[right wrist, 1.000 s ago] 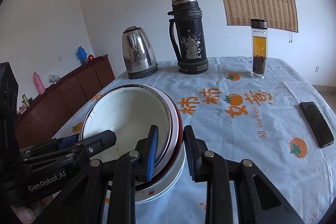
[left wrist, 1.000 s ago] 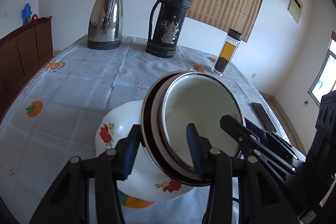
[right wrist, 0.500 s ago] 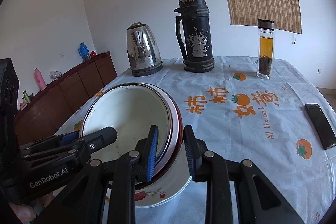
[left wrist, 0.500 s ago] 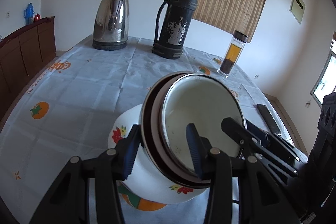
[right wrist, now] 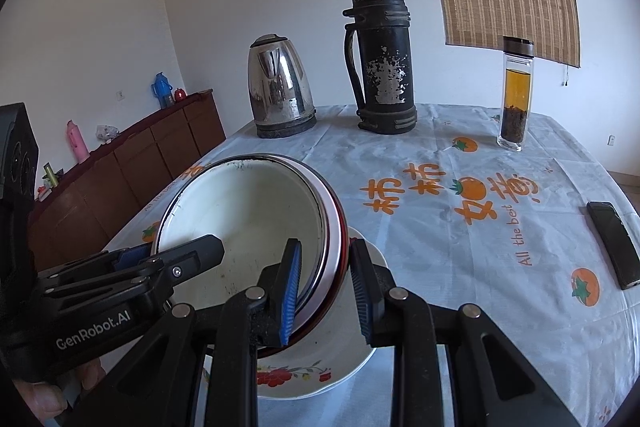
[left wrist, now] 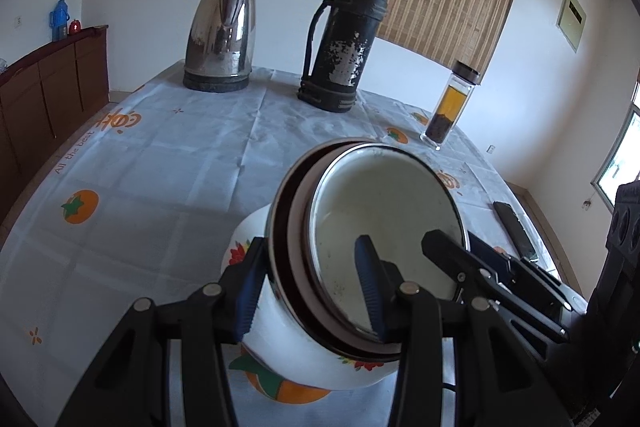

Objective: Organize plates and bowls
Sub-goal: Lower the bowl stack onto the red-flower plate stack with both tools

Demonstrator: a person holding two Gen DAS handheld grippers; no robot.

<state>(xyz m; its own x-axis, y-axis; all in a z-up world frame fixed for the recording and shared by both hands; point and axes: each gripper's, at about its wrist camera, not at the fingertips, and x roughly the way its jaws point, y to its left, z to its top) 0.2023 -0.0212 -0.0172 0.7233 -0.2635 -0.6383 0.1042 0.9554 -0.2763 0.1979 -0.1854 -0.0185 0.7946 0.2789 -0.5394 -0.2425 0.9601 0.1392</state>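
Note:
A stack of nested bowls is held between both grippers above the table. The outer bowl (left wrist: 320, 367) is white with red flowers; inside sit a dark-rimmed bowl and a white enamel bowl (left wrist: 384, 211). My left gripper (left wrist: 308, 291) is shut on the stack's near rim. My right gripper (right wrist: 326, 287) is shut on the opposite rim; the enamel bowl (right wrist: 244, 211) and the flowered bowl (right wrist: 320, 375) show there too. Each gripper shows in the other's view.
On the tablecloth (left wrist: 140, 167) at the far end stand a steel kettle (left wrist: 220, 39), a black thermos (left wrist: 348, 43) and a glass tea bottle (left wrist: 450, 107). A black phone (right wrist: 612, 243) lies at the right. A wooden sideboard (right wrist: 132, 167) stands left.
Both grippers have carried the bowl stack forward along the table toward the kettle and thermos, which look closer. Both grips are unchanged.

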